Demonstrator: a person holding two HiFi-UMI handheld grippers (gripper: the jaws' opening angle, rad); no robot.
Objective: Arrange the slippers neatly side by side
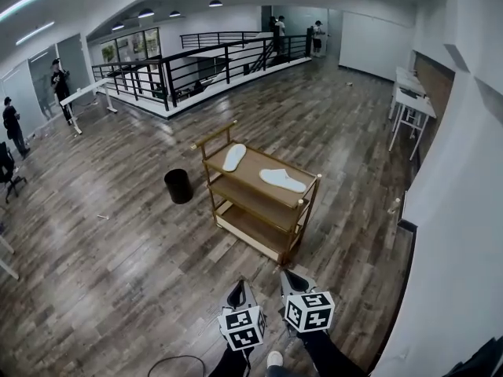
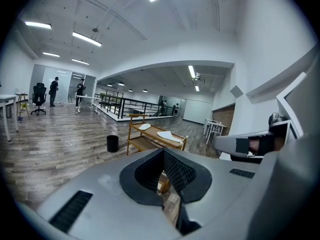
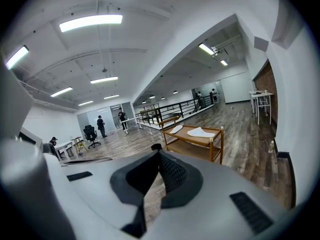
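Clenched and empty: the left gripper has its jaws tip to tip with nothing between them, and the right gripper likewise. Both hang low in front of the person, side by side, over bare floor.

Well ahead of them stands the cart, with a bin just beside it. The two slippers lie on its top shelf, apart from each other and not touching.

I judge the task not yet begun: neither slipper is held, and the grippers are well short of the cart. Left to do is the approach, then turning and shifting the slippers until they sit parallel and close.

The far slipper has its long axis running roughly across the shelf, away from the person. The near slipper lies along the shelf's length, so the two sit at a clear angle. Which end is the toe I cannot tell.
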